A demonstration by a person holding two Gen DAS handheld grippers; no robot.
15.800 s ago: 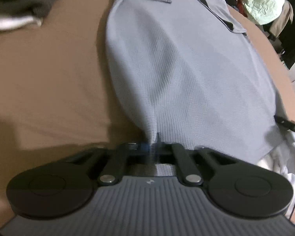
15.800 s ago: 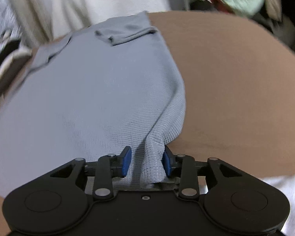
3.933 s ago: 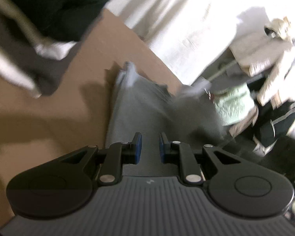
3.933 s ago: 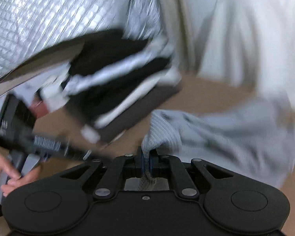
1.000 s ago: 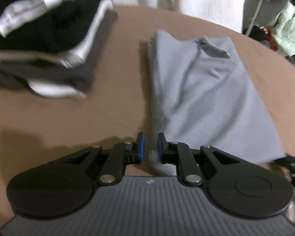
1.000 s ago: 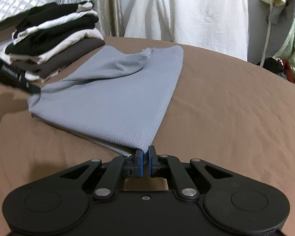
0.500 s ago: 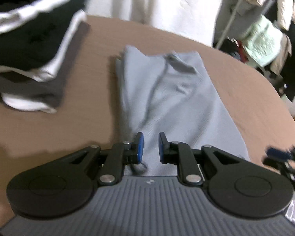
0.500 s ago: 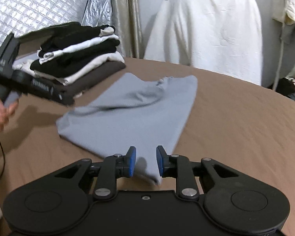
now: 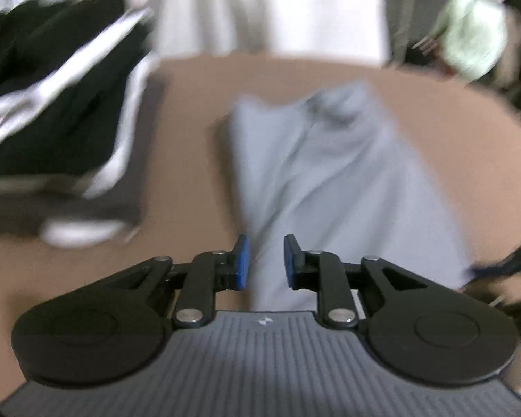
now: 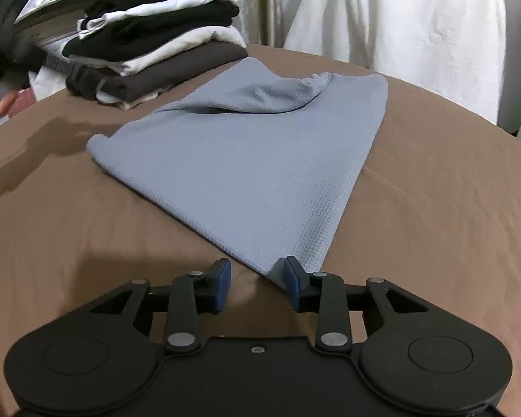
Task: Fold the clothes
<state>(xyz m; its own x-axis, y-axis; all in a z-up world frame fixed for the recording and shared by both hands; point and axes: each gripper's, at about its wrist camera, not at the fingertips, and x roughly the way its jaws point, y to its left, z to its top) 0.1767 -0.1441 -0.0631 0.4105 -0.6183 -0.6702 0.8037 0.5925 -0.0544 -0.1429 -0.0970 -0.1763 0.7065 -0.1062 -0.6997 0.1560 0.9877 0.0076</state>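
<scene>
A grey knit shirt (image 10: pixel 253 160) lies folded lengthwise on the brown table (image 10: pixel 434 208). Its near corner reaches between the blue pads of my right gripper (image 10: pixel 257 283), which is open and holds nothing. In the blurred left wrist view the same shirt (image 9: pixel 330 173) runs away from my left gripper (image 9: pixel 264 260), which is open above its near end. The left gripper also shows at the far left of the right wrist view (image 10: pixel 14 45).
A stack of folded black, white and brown clothes (image 10: pixel 156 41) stands at the back left of the table, also seen in the left wrist view (image 9: pixel 52 121). White cloth (image 10: pixel 399 17) hangs behind the table. A pale green garment (image 9: pixel 476 41) hangs at the back right.
Both grippers have opened and let go of the shirt, which now lies flat. My right gripper has opened wider; the left one has pulled back and is moving.
</scene>
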